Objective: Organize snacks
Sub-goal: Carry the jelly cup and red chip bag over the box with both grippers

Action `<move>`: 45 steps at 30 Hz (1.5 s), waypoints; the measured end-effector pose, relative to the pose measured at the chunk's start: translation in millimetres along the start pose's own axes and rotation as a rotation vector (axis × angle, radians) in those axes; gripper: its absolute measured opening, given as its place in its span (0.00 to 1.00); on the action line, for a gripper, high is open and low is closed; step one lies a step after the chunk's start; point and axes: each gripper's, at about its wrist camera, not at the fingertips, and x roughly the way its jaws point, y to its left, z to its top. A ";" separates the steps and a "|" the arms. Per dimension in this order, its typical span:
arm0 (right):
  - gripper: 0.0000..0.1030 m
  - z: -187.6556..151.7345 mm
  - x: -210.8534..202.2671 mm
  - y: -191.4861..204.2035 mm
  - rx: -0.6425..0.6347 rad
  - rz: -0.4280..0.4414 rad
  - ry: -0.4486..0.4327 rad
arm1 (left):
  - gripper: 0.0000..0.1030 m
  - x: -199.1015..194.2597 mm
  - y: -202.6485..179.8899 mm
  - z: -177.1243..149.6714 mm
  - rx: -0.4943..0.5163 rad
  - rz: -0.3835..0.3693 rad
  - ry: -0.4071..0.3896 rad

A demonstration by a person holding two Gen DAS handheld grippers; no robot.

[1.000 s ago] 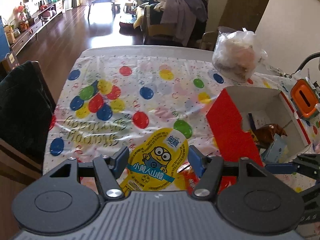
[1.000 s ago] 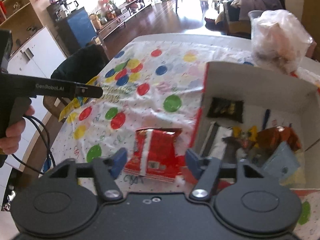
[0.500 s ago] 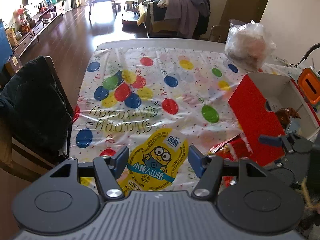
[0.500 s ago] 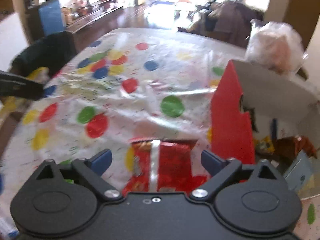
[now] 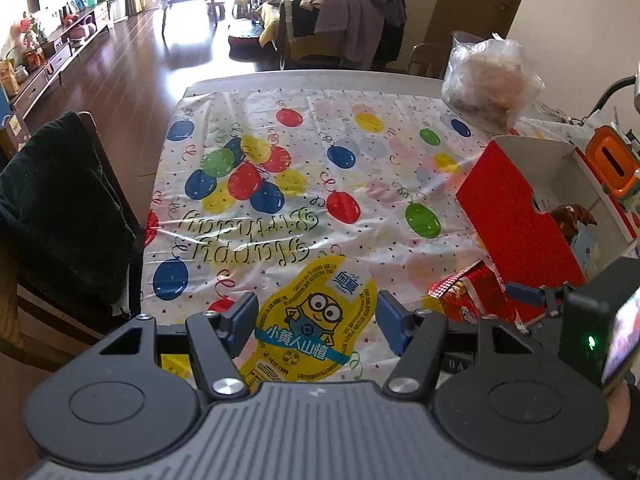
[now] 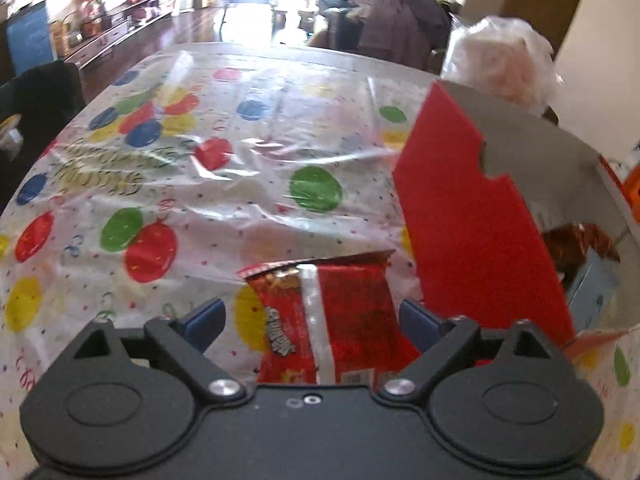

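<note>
Right wrist view is showing the right gripper (image 6: 310,322) with its jaws narrowing from wide, the red snack packet (image 6: 336,320) lying flat on the balloon tablecloth (image 6: 240,184) between the fingers but not yet pressed by either pad. Just beyond the right finger (image 6: 420,320) the red box (image 6: 472,216) is standing open, with other snacks already sitting inside it. Left wrist view is showing the left gripper (image 5: 316,326) grasping the yellow minion pack (image 5: 316,328), which is filling the gap between both pads; whether it is clear of the cloth is hard to judge from this angle. To do the pickup well, the right fingers should probably be settling evenly on both long edges of the packet, low enough to catch the foil without pinching the slippery cloth beneath, and squeezing gently so the contents are not crushed. The right finger is also sitting near the box wall, so the closing should be kept clear of it.
</note>
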 end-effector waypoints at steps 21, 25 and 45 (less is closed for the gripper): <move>0.70 10.1 0.7 -4.0 0.059 0.143 0.062 | 0.62 -5.1 2.3 -1.8 -0.014 -0.008 0.004; 0.70 15.9 -22.0 -12.8 0.048 0.190 0.066 | 0.62 -10.3 -2.3 -0.5 -0.019 -0.016 -0.009; 0.70 49.2 -99.7 -146.6 0.082 0.188 -0.098 | 0.62 -29.2 -118.1 36.5 0.030 -0.064 -0.095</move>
